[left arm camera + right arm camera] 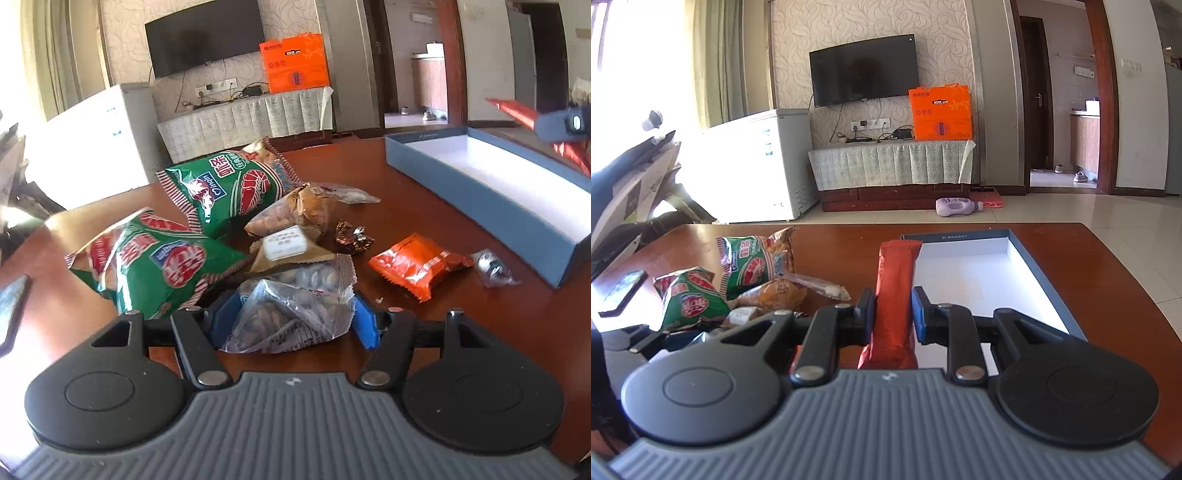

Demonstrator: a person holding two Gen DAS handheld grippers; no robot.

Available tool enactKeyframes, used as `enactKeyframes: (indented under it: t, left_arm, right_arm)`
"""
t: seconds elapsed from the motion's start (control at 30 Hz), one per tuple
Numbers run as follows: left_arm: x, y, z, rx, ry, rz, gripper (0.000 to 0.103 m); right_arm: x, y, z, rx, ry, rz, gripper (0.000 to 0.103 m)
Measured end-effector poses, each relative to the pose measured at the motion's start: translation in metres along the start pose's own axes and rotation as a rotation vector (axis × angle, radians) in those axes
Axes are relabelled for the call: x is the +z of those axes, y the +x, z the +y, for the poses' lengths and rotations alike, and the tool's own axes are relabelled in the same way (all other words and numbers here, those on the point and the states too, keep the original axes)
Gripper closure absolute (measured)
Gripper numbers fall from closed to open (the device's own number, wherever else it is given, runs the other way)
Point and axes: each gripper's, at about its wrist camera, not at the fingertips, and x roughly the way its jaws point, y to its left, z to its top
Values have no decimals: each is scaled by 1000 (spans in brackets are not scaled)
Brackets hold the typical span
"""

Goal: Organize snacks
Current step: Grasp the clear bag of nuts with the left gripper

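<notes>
A clear bag of nuts (291,310) lies at the near edge of a snack pile on the brown table (424,177). My left gripper (293,325) has it between its blue pads, which meet both sides of the bag. My right gripper (894,314) is shut on a long red snack packet (895,280), held upright by the near left side of a blue box with a white inside (1045,266). The left wrist view shows that box (480,192) at the right, with the red packet (517,110) above its far end.
The pile holds two green shrimp-cracker bags (221,188) (159,266), a brown bag of nuts (291,216), a dark foil candy (354,238), an orange packet (417,264) and a silver candy (491,267). A phone (622,291) lies at the table's left edge.
</notes>
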Motion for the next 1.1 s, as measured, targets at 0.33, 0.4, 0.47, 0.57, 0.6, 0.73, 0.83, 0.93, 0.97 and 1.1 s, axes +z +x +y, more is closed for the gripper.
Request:
enactKeyframes:
  t: [0.33, 0.4, 0.47, 0.57, 0.6, 0.73, 0.83, 0.93, 0.97, 1.1]
  left_arm:
    - [13, -35, -3, -4, -54, -54, 39]
    - [19, -43, -7, -10, -56, -74, 39]
    - [26, -48, -14, -21, -56, -87, 39]
    - [34, -56, -26, -44, -45, -103, 39]
    - [37, -58, -31, -56, -39, -109, 39]
    - [51, -58, -53, -81, -9, -131, 39]
    - [59, -57, -67, -96, 1, -139, 39]
    - [67, -56, -79, -107, 15, -153, 39]
    - [69, -56, -82, -113, 16, -156, 39]
    - [79, -51, -96, -125, 30, -169, 39]
  right_arm:
    - [-2, -3, 10, 25, -22, 0, 79]
    - [-2, -5, 12, 31, -26, -1, 79]
    - [-2, -6, 13, 31, -26, -3, 79]
    - [-2, -9, 12, 26, -24, -9, 79]
    - [-2, -10, 11, 24, -21, -11, 79]
    - [-3, -13, 4, 13, -11, -18, 79]
    - [-3, -14, -1, 5, -4, -20, 79]
    - [-2, -15, -6, -1, 1, -24, 78]
    - [-2, -15, -7, -3, 3, -25, 78]
    - [-1, -17, -16, -18, 13, -31, 78]
